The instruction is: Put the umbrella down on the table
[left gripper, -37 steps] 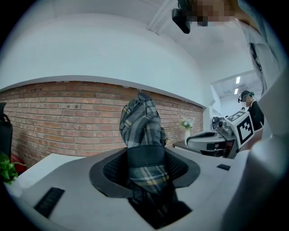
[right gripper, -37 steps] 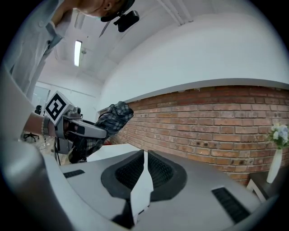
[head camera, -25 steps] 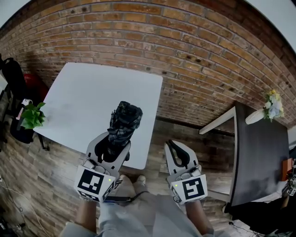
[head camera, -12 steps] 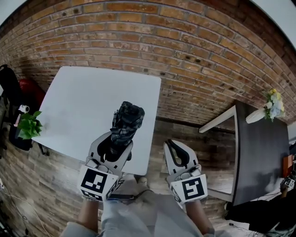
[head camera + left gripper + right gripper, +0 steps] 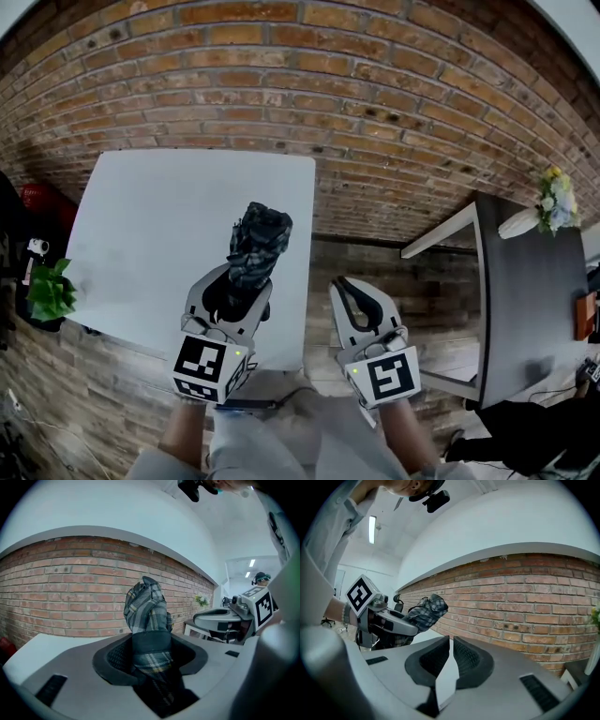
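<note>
A folded grey plaid umbrella [image 5: 259, 240] stands up out of my left gripper [image 5: 238, 277], which is shut on its lower part. The umbrella [image 5: 147, 613] fills the gap between the left gripper's [image 5: 150, 649] dark pads and tilts toward the brick wall. It hangs over the near right part of the white table [image 5: 150, 225], above the surface. My right gripper [image 5: 344, 284] is to the right, over the wooden floor just off the table's edge, with its jaws together and nothing in them. In the right gripper view, the right gripper [image 5: 451, 641] points at the wall, with the umbrella [image 5: 427, 608] to its left.
A brick wall [image 5: 394, 103] runs behind the table. A dark table [image 5: 530, 300] stands at the right with a vase of flowers [image 5: 551, 202] on its far corner. A green plant [image 5: 47, 289] and a red object [image 5: 37, 199] sit left of the white table.
Both grippers have moved forward toward the wall, and the umbrella now reaches further over the white table. The grip on the umbrella is unchanged.
</note>
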`<state>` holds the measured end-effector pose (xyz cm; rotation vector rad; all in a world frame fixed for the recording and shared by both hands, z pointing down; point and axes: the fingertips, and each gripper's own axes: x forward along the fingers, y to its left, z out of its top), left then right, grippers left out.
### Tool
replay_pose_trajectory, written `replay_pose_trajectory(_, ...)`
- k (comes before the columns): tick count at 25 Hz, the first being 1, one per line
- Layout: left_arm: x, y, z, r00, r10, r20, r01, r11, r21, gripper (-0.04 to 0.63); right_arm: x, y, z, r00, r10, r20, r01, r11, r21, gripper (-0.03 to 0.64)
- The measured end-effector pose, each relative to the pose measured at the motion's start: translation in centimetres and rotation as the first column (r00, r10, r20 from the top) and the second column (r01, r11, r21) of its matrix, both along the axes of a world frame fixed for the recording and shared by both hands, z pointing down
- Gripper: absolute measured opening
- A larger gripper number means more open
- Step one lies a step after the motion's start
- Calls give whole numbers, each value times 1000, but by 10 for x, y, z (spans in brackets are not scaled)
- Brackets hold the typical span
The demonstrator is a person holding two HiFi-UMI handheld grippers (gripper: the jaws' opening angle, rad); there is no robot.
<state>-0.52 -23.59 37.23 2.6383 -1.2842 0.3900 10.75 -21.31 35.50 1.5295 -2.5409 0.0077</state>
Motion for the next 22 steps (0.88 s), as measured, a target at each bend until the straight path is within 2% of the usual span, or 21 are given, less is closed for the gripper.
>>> replay_pose_trajectory(14, 37, -124, 59, 992, 124, 24, -121, 988, -96, 232, 13, -80, 35, 996, 76, -40, -76, 997, -16, 57)
replay_pose_trajectory(22, 63, -192, 107, 988, 147, 50, -136, 974, -184, 232, 16, -104, 62, 993, 111, -48, -114, 992, -55, 57)
